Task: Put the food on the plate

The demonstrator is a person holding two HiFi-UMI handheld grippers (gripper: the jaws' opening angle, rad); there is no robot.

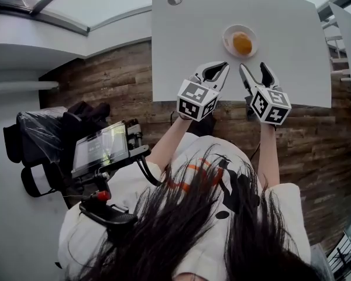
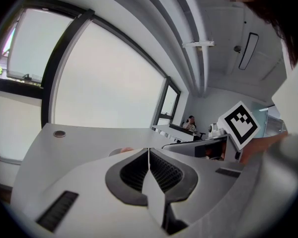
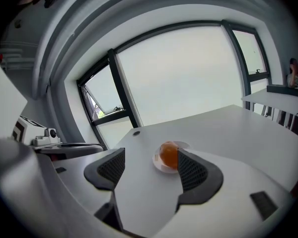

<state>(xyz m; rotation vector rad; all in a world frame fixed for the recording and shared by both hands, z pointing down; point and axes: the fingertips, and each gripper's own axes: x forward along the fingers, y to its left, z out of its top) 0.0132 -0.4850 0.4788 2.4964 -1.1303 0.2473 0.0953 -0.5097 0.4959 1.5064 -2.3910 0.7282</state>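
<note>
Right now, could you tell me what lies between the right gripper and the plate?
Only bare table; nothing stands between the right gripper and the plate holding the food, as the head view and right gripper view show.

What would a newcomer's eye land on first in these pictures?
The round orange food stands out most, sitting on a small white plate toward the far side of the white table. Next come the two marker cubes at the table's near edge: the left gripper has its jaws together. The right gripper has its jaws apart with nothing in them, and it aims at the plate.
</note>
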